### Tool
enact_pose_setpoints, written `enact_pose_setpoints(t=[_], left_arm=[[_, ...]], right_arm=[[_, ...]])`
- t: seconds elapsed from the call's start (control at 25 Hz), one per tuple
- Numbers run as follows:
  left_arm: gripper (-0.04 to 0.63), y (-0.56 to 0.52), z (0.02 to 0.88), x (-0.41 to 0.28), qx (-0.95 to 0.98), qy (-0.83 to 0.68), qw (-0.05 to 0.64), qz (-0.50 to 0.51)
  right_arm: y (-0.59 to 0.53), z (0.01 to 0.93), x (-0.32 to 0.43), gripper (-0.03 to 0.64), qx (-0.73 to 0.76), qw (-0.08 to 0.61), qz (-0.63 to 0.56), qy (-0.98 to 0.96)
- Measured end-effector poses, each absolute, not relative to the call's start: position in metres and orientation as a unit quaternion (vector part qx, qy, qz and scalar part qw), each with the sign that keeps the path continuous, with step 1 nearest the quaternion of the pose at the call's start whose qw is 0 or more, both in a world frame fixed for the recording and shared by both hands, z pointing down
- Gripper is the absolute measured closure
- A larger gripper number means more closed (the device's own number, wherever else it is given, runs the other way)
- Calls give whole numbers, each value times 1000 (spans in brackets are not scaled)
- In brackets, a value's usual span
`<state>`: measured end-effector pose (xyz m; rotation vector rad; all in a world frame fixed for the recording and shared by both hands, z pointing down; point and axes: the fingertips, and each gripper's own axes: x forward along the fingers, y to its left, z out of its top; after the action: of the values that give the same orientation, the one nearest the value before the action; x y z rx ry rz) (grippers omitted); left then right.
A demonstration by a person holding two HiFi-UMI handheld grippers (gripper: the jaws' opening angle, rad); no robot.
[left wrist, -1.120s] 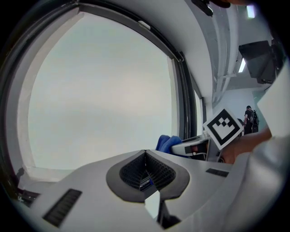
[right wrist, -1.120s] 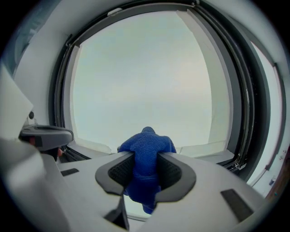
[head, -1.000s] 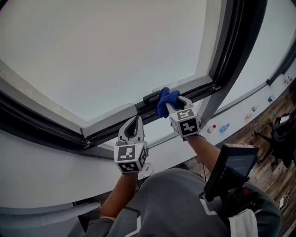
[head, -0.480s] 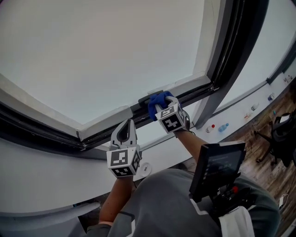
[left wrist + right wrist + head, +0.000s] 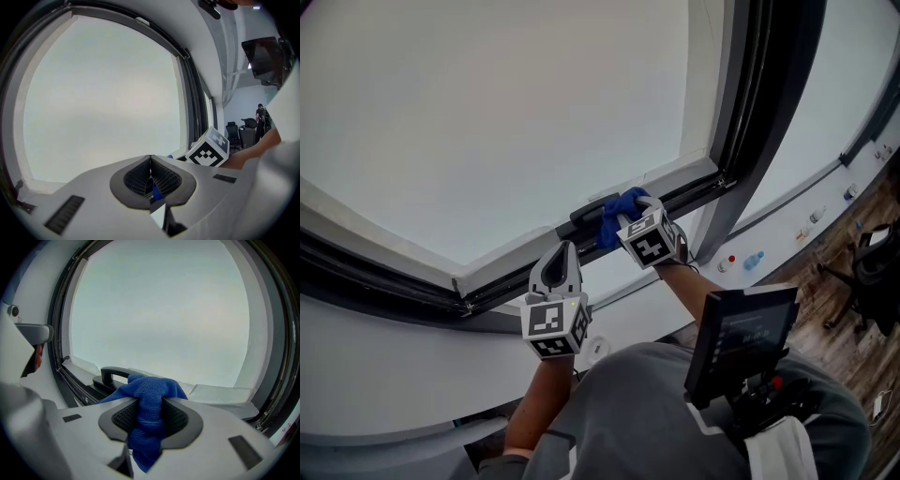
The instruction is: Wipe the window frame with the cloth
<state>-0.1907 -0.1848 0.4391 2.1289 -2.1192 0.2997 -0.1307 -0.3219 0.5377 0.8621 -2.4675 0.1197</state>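
Cloth [image 5: 151, 391]: blue terry, at the dark window frame [image 5: 759, 112] beside its black handle [image 5: 114, 374].
Right tool [image 5: 150, 416]: I see it clamped on the cloth.
Left tool [image 5: 151, 181]: jaws together, empty.

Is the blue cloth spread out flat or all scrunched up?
Scrunched up. The right tongs squeeze the blue cloth into a bunch, with folds bulging above and hanging below them.

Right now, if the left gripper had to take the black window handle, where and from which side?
Probably the raised bar of the handle, near its left end, coming from the room side with jaws across it: the bar stands off its base, and the cloth in the right gripper sits at its right end.
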Motion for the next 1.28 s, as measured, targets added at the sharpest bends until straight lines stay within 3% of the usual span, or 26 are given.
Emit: enact_pose_setpoints(t=[1.28], left_arm=[[584, -302, 421, -58, 761, -635, 45, 126]], right_arm=[[-459, 528, 34, 485, 471, 233, 100, -845]])
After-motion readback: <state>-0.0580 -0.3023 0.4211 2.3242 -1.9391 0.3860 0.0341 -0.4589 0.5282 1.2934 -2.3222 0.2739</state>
